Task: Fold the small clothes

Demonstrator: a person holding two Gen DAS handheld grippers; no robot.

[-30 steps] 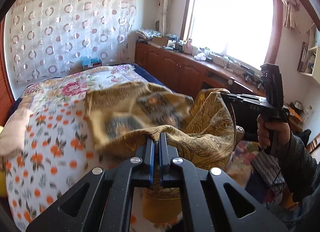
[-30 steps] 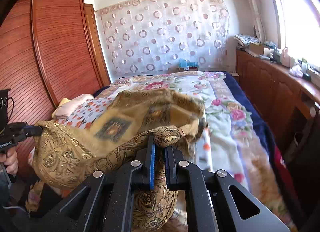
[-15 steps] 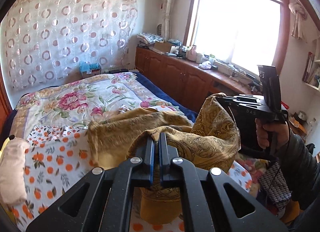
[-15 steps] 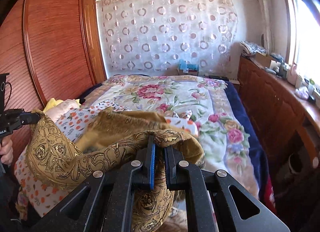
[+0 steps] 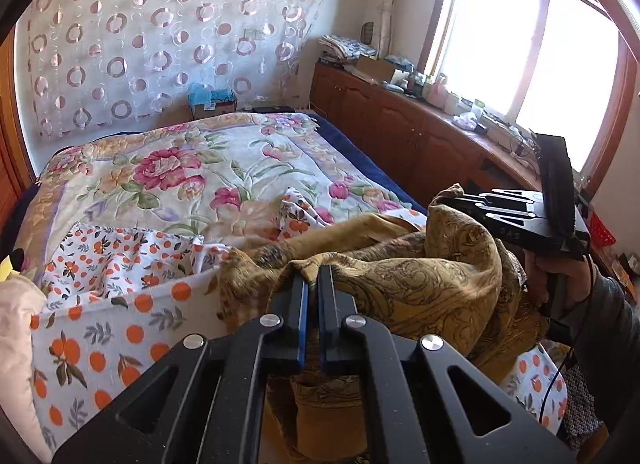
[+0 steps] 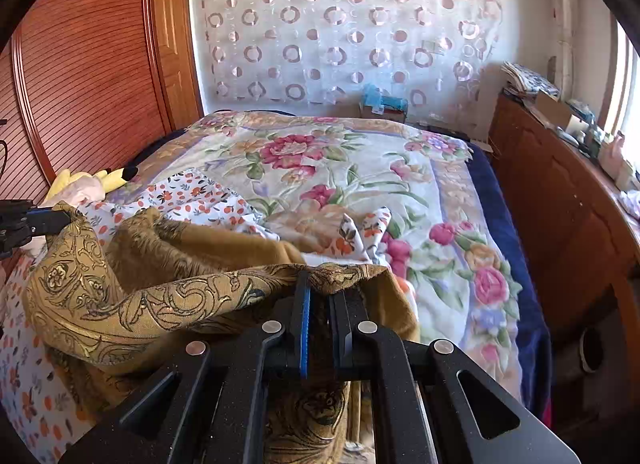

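Over the bed's [image 6: 452,192] near edge hangs the gold paisley cloth [image 5: 420,288], bunched and stretched between both grippers. Left gripper [image 5: 313,276] and right gripper [image 6: 320,284] each have jaws clamped on its hem, above an orange-print sheet [image 5: 120,316].

A: The cloth [image 5: 420,288]?
B: Mustard gold, dark paisley scrolls.
A: And the quilt [image 6: 340,168]?
B: Cream, pink roses, green leaves. The sheet [image 5: 100,328] is white with oranges; the curtain [image 6: 340,32] has pink rings.
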